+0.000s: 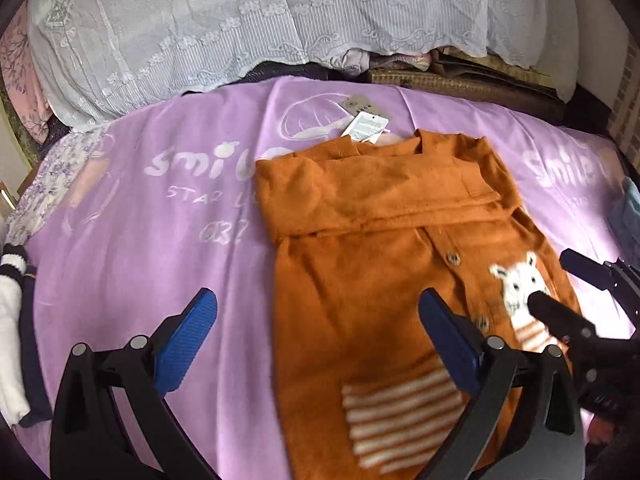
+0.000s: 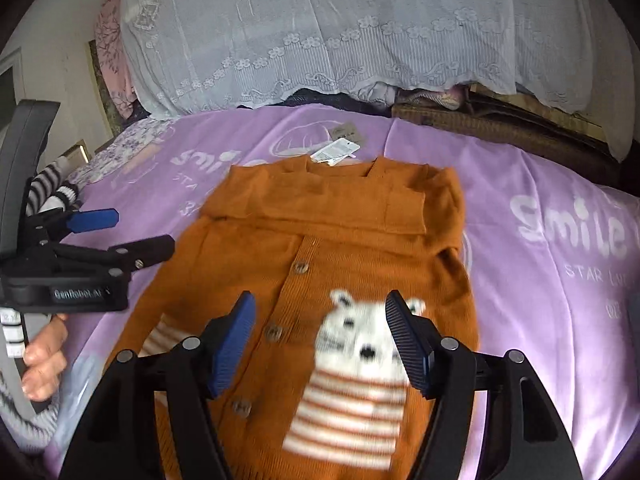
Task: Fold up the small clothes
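Note:
An orange knitted cardigan (image 1: 384, 240) lies flat on the purple bedsheet (image 1: 140, 208), with both sleeves folded across its chest. It has buttons, a white bear patch (image 2: 360, 344) and striped pockets; paper tags (image 1: 366, 128) lie at its collar. It also shows in the right wrist view (image 2: 332, 240). My left gripper (image 1: 318, 320) is open and empty over the cardigan's lower left edge. My right gripper (image 2: 320, 320) is open and empty above the bear patch. It also shows at the right of the left wrist view (image 1: 560, 280), and the left gripper (image 2: 136, 232) shows at the left of the right wrist view.
A white lace cover (image 1: 260, 28) drapes over piled things behind the bed. A woven mat (image 2: 500, 132) lies at the back right. Striped and white clothes (image 1: 12, 320) sit at the left edge, a bluish cloth (image 1: 628, 216) at the right.

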The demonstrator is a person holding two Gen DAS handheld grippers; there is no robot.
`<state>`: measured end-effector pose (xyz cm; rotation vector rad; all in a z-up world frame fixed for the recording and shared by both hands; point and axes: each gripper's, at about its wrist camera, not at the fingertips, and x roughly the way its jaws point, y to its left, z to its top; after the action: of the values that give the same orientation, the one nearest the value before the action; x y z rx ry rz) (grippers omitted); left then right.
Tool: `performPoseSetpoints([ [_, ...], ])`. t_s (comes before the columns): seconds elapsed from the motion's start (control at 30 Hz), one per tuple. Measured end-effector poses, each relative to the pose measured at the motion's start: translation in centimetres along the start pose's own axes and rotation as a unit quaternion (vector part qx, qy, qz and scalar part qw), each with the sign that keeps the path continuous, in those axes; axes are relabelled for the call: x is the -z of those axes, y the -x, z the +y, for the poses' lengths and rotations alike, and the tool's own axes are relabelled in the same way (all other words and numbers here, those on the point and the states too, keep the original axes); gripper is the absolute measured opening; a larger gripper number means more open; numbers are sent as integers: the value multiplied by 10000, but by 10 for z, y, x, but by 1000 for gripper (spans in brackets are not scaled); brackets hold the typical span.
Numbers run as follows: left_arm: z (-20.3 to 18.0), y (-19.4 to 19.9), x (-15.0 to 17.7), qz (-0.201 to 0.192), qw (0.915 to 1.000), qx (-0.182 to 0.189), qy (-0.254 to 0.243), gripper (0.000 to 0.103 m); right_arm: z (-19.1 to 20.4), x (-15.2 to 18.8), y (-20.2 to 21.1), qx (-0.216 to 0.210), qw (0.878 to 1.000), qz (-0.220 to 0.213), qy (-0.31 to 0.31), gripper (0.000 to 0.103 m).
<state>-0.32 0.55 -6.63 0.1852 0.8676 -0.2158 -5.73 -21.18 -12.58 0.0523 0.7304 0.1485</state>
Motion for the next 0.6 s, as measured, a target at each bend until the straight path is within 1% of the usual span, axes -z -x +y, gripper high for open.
performPoseSetpoints([
  [0.07, -4, -21, -7, 145, 9998, 65, 71, 98, -4, -10, -23, 71, 9998, 164, -59, 68],
  [0.1, -8, -37, -12, 256, 9996, 50, 116, 98, -7, -13, -34, 127, 9996, 244, -92, 68],
  [0.17, -11, -56, -15, 409, 9991, 17, 133, 98, -13, -16, -54, 235, 9988, 386, -202, 68],
  [0.23, -14, -77, -14, 660, 9977, -44, 124, 98, -20, -13, -71, 292, 9970, 589, -415, 68],
  [0.3, -16, -94, -6, 898, 9959, -75, 65, 99, -28, -2, -83, 238, 9949, 778, -590, 68],
  [0.37, -17, -92, 0, 756, 9971, -87, -24, 99, -27, 4, -83, 217, 9957, 728, -533, 72],
  [0.43, -19, -87, 5, 733, 9972, -98, -108, 99, -23, 8, -79, 214, 9960, 725, -483, 77],
  [0.6, -16, -71, 25, 689, 9975, -49, -159, 99, -15, 23, -64, 282, 9971, 636, -318, 80],
])
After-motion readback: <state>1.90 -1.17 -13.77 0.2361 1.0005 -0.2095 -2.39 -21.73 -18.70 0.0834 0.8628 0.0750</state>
